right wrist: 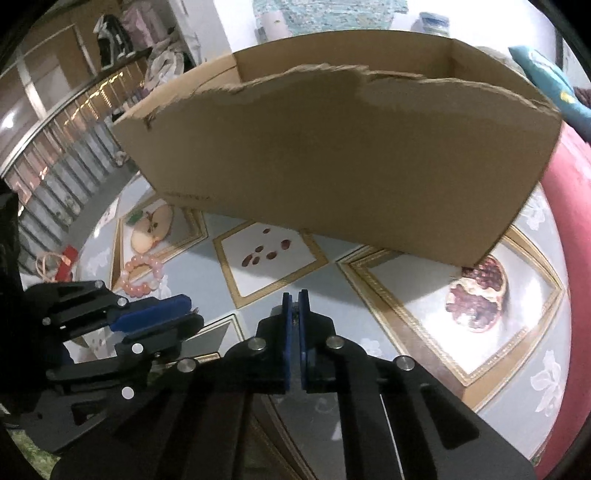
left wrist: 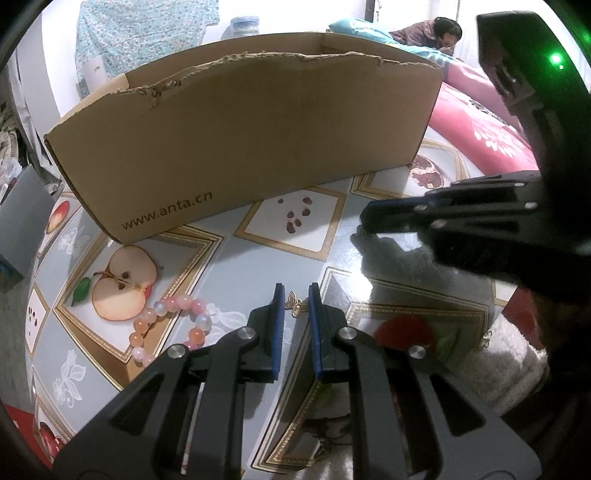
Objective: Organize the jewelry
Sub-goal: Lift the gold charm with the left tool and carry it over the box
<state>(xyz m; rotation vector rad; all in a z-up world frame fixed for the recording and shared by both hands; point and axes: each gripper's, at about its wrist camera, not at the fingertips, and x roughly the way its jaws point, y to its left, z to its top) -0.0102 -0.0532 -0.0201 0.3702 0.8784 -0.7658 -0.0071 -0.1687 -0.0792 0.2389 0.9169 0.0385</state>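
A small gold butterfly charm [left wrist: 296, 304] sits pinched between the blue pad tips of my left gripper [left wrist: 297, 295], just above the fruit-print tablecloth [left wrist: 258, 266]. A pink and white bead bracelet [left wrist: 173, 325] lies on the cloth left of that gripper, and it also shows as the bracelet [right wrist: 142, 275] in the right wrist view. My right gripper [right wrist: 294, 295] is shut, its pads almost touching. A tiny greenish bit shows in the slit, and I cannot tell what it is. From the left wrist view the right gripper [left wrist: 364, 221] hovers low over the cloth. The left gripper [right wrist: 190, 308] is at the left.
A large open cardboard box [left wrist: 240, 140] with a torn rim stands across the table behind both grippers; the same box [right wrist: 351, 166] fills the right wrist view. Pink bedding [left wrist: 487, 129] lies to the right, with a person [left wrist: 436, 33] far behind. A grey box [left wrist: 22, 229] stands at the left.
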